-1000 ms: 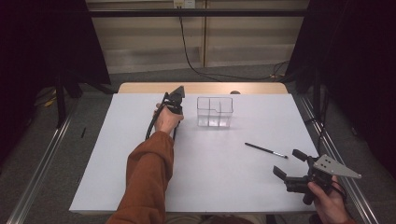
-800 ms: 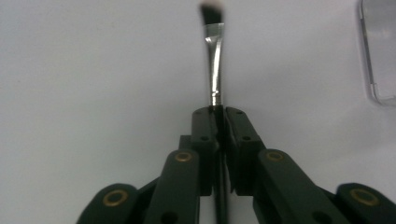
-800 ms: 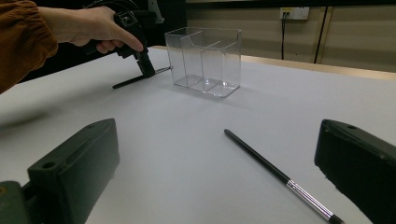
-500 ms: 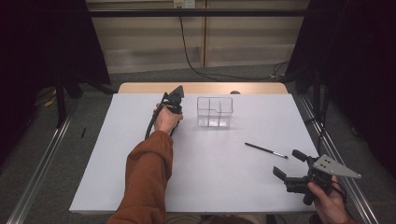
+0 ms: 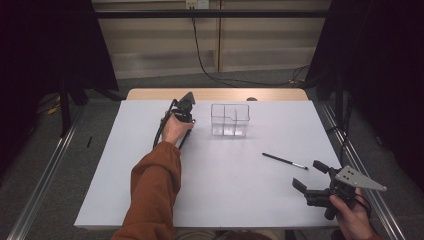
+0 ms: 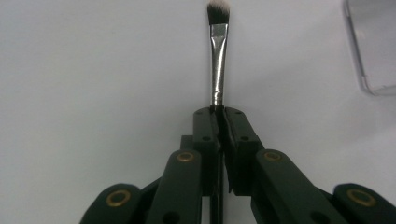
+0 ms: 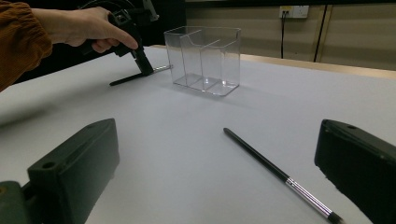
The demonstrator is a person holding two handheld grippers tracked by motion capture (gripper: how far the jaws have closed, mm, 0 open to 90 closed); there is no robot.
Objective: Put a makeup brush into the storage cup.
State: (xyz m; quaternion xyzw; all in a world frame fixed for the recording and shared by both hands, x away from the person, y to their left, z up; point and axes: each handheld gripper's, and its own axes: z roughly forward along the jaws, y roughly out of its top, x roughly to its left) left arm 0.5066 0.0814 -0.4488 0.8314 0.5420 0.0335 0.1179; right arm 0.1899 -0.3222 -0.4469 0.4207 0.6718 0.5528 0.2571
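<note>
My left gripper (image 5: 189,119) reaches to the far middle of the white table, just left of a clear divided box (image 5: 230,120). Its jaws (image 6: 218,112) are shut on a make-up brush (image 6: 217,60) with a silver ferrule and white-tipped bristles. In the right gripper view that gripper (image 7: 145,70) points down at the table, and the brush's black handle (image 7: 128,79) lies slanted on the surface. A second brush (image 5: 285,161), black with a silver ferrule, lies loose at the right. My right gripper (image 5: 309,175) is open near the front right corner, with the loose brush (image 7: 275,172) ahead of its jaws.
The clear box (image 7: 205,58) has several compartments and looks empty. A white sheet (image 5: 220,200) covers the table, and a wooden strip (image 5: 215,94) shows at its far edge. Dark curtains and metal rails flank both sides.
</note>
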